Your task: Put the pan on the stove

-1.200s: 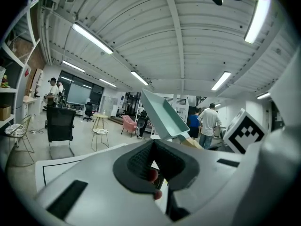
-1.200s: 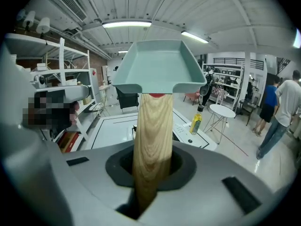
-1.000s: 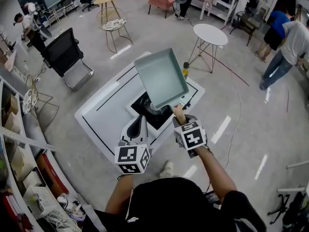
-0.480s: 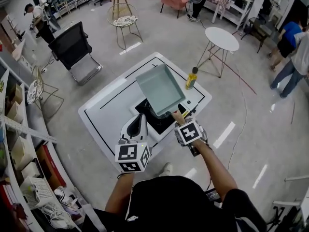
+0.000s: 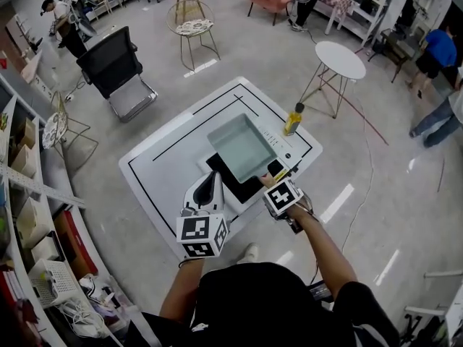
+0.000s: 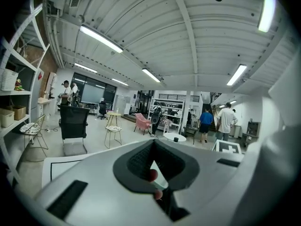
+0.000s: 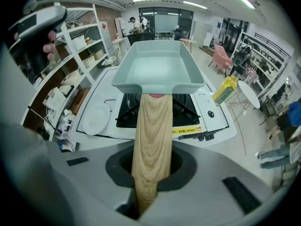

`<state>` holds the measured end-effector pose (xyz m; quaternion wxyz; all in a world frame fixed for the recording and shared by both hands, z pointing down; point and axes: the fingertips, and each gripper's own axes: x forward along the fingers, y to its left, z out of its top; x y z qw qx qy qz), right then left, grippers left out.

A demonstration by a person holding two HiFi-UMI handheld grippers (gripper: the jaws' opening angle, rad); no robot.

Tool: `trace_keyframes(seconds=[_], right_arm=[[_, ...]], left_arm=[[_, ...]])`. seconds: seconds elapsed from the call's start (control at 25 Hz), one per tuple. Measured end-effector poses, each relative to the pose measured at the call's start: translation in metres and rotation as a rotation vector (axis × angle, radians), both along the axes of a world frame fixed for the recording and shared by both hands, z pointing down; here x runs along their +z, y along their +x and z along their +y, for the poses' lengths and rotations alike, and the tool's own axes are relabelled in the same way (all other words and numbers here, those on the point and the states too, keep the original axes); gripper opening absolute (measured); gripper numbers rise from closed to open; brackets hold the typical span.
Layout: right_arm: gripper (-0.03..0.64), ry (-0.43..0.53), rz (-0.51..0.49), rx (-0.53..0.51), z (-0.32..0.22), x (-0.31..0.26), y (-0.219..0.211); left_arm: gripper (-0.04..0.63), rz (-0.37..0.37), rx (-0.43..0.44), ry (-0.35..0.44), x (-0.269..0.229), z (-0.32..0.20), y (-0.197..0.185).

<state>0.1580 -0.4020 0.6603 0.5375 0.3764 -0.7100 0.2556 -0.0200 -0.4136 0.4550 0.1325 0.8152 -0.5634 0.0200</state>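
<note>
A pale teal rectangular pan with a wooden handle sits level over the black stove on the white table. My right gripper is shut on the handle's end, at the table's near right edge. In the right gripper view, the pan hides the middle of the burner grate. I cannot tell whether the pan touches the grate. My left gripper hovers just left of the stove, jaws together and holding nothing. Its own view points up at the ceiling.
A yellow oil bottle stands at the table's far right corner. A white plate lies left of the stove. Around the table stand a black chair, round side tables and shelving on the left. People stand far off.
The pan has come down from a raised, tilted position to level over the stove, with the right gripper still on its handle. The left gripper has stayed about where it was.
</note>
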Motion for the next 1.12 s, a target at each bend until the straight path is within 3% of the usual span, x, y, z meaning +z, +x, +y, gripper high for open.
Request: trace_keyframes(seconds=[0.2,1.12], right_arm=[[0.029,-0.019,0.040,-0.029,-0.001,0.014,0.002],[0.032,-0.073,0.076,-0.039,-0.004,0.027,0.010]], left_arm=[[0.005,-0.032,-0.021,0.015,-0.001,-0.002,-0.005],[0.005,-0.021,-0.035,-0.007,0.006,-0.004,-0.011]])
